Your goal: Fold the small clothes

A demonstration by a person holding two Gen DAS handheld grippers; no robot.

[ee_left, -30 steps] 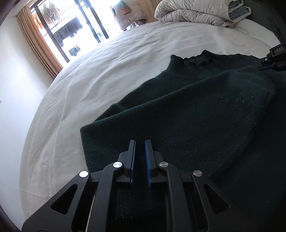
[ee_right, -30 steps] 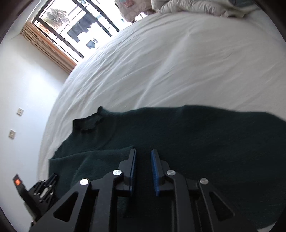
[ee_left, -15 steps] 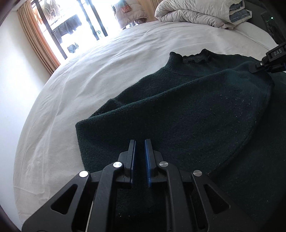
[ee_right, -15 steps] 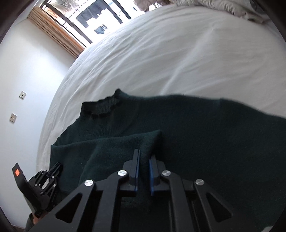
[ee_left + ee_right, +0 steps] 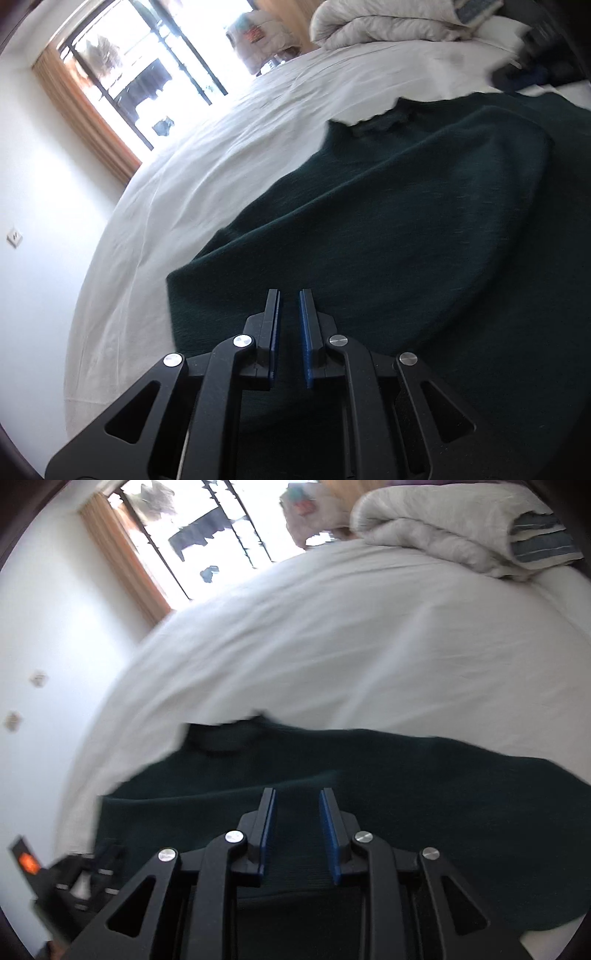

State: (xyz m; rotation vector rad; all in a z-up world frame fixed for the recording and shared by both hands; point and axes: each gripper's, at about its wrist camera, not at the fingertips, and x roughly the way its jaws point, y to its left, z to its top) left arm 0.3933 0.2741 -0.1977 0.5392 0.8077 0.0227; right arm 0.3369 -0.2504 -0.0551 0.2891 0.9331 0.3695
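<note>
left wrist view: left gripper (image 5: 289,295) points down over the near part of a dark green sweater (image 5: 406,229). jaws nearly together, only a narrow slit between the blue pads (image 5: 303,332); whether any cloth is pinched in the slit cannot be told, so recorded as clenched. the sweater lies spread on a white bed (image 5: 221,177), collar (image 5: 380,122) at the far end, one side folded over the body with a rounded fold edge on the right. a blurred dark object sits at the far right, near the collar; cannot identify it. quilt (image 5: 388,26) bundled at the far end of the bed. window (image 5: 147,70) with brown curtain far left.

right wrist view: right gripper (image 5: 297,794) is over the sweater (image 5: 443,794) near its folded edge. jaws have just been opening; clear gap between the pads (image 5: 327,819), cloth seen below them, none pressed between them: released. collar (image 5: 225,734) just beyond, left of centre. the left gripper (image 5: 85,878) shows blurred at near left, at the sweater's edge. bed (image 5: 369,646) and quilt (image 5: 443,528) beyond.
</note>
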